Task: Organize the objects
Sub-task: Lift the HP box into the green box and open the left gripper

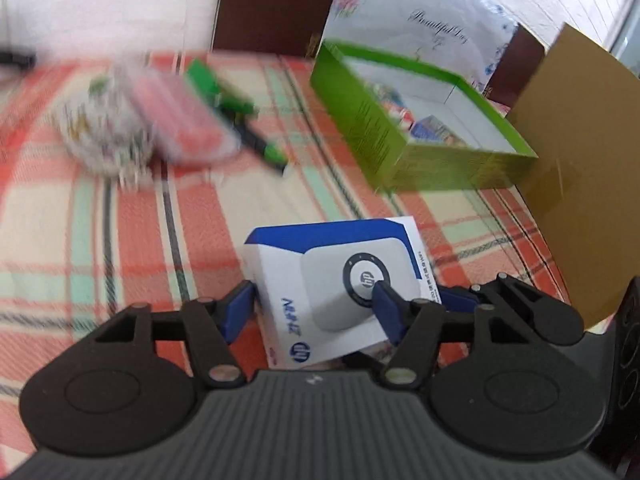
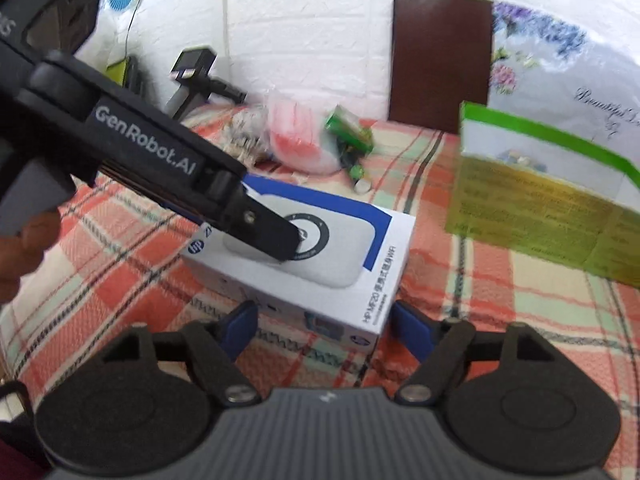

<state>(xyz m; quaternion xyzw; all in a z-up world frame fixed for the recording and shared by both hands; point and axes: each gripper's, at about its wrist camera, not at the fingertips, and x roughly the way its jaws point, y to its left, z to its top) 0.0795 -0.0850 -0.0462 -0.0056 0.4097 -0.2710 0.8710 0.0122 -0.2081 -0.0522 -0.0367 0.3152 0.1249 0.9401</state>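
Left wrist view: our left gripper [image 1: 316, 300] straddles the white-and-blue box [image 1: 340, 280] lying on the checked cloth [image 1: 100, 232], one finger beside it, the other over its top; we cannot tell whether the jaws press it. Our right gripper [image 2: 324, 320] stands open at its near end, likely to share the lift toward the green box [image 1: 420, 128] near the cloth's far right edge.

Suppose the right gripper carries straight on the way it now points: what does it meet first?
Most likely the white and blue HP box. It lies directly ahead of the right gripper, between the lines of its open blue fingers, on the plaid cloth. Exact depth is unclear.
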